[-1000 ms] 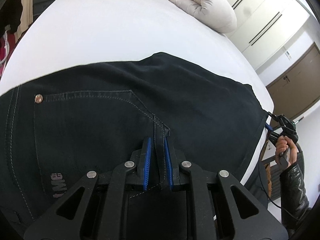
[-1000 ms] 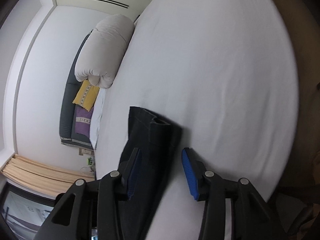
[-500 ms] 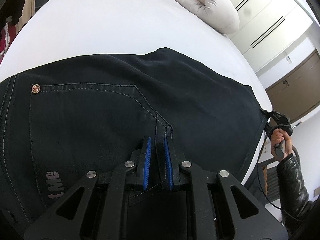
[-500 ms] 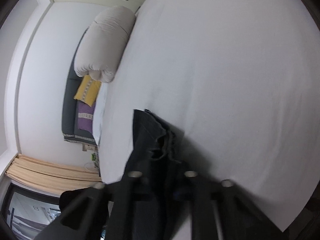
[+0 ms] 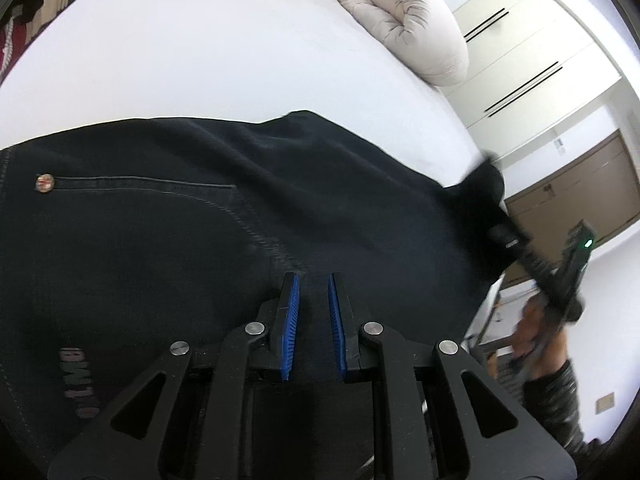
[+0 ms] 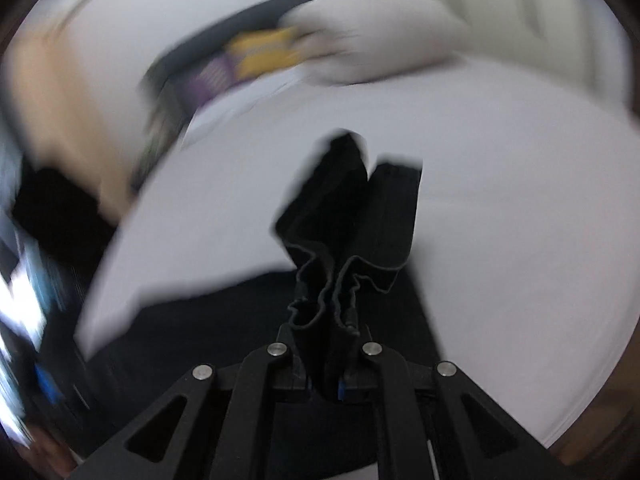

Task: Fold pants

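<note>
Dark denim pants (image 5: 192,216) lie across a white bed (image 5: 192,52). A metal rivet and pocket stitching show at the waist end. My left gripper (image 5: 311,280) is shut on the pants fabric near the pocket seam, its blue pads pinching a strip of cloth. My right gripper (image 6: 325,328) is shut on the bunched hem ends of the pants legs (image 6: 352,216), which stand up between its fingers. In the left wrist view the right gripper (image 5: 516,240) holds the far end of the pants lifted off the bed.
A rolled beige duvet (image 5: 404,20) lies at the head of the bed. White wardrobe doors (image 5: 532,64) and a brown door (image 5: 580,196) stand beyond the bed's right side. The right wrist view is blurred; yellow and purple pillows (image 6: 256,56) show at the back.
My right gripper closed on the leg hems and lifted them, swinging round fast. My left gripper kept its hold on the waist fabric.
</note>
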`<state>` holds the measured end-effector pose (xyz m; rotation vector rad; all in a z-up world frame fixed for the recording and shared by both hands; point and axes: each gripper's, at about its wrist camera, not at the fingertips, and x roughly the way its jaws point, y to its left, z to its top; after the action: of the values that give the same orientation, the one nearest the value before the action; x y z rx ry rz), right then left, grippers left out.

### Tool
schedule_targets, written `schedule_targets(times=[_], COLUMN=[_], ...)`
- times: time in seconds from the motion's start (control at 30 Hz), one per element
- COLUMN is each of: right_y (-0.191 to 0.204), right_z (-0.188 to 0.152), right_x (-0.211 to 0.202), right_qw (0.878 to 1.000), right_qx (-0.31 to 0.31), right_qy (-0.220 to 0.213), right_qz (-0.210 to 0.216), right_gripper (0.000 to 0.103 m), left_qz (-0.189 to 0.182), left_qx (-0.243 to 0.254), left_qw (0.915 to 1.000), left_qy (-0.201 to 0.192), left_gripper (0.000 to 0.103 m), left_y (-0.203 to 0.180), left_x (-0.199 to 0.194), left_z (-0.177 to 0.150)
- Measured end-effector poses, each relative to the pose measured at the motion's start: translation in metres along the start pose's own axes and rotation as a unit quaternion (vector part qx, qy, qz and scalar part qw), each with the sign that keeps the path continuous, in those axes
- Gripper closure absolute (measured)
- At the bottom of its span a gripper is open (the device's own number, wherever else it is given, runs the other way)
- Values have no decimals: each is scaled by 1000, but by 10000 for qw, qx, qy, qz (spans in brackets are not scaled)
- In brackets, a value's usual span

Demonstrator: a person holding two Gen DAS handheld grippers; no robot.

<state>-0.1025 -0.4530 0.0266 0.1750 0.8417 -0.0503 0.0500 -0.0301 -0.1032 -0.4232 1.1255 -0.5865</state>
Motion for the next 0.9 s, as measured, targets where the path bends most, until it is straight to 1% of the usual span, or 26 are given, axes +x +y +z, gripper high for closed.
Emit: schedule_targets(times=[0.03,0.1,0.13,0.17,0.2,0.23,0.27,0.3,0.37,0.47,0.57,0.63,0.7,0.77,0.8,0.83,0.87,0.9], right_y=[20,46,51,55,55,53,52,52,57,69,87,103,115,124,126,130,131,132], right_z=[-8,-26,-32,-36,-37,-37,-36,-36,-38,-40,-43,-49,-54,-58,-60,-62,-63,-64], right_x=[11,34,39,41,40,39,37,35,32,19,8,1,-5,-10,-9,-10,-10,-10], right_qw=[9987,9902,9870,9846,9847,9855,9860,9851,9823,9782,9711,9650,9622,9603,9596,9589,9590,9592], right_qx=[-458,-1178,-1345,-1468,-1470,-1430,-1413,-1475,-1621,-1804,-2079,-2307,-2413,-2490,-2517,-2546,-2551,-2552], right_qy=[155,473,483,431,406,392,367,330,246,-4,-208,-334,-417,-465,-470,-476,-473,-458], right_qz=[-188,-582,-736,-843,-847,-823,-806,-822,-910,-1033,-1150,-1204,-1193,-1171,-1164,-1158,-1144,-1125], right_gripper=[94,94,94,94,94,94,94,94,94,94,94,94,94,94,94,94,94,94], left_qz=[-59,-174,-236,-328,-394,-460,-546,-641,-908,-1191,-1389,-1477,-1450,-1417,-1482,-1552,-1561,-1563], left_qx=[-9,-56,-101,-159,-200,-267,-342,-391,-496,-524,-705,-742,-765,-893,-990,-1047,-1044,-998], left_qw=[10000,9998,9997,9993,9990,9986,9978,9971,9946,9911,9853,9819,9799,9780,9758,9740,9739,9743], left_qy=[17,47,62,60,34,-46,-133,-124,58,293,696,930,1136,1242,1271,1279,1278,1276], left_gripper=[88,86,78,59,44,22,17,17,15,15,15,15,15,15,15,16,20,28], left_y=[-2,-5,-7,-9,-11,-14,-19,-23,-36,-57,-80,-92,-100,-100,-98,-95,-94,-93], left_x=[-1,1,1,3,3,3,4,6,21,46,84,104,121,132,135,136,136,135], left_z=[1,3,5,7,10,12,16,20,31,47,62,69,75,78,79,80,81,82])
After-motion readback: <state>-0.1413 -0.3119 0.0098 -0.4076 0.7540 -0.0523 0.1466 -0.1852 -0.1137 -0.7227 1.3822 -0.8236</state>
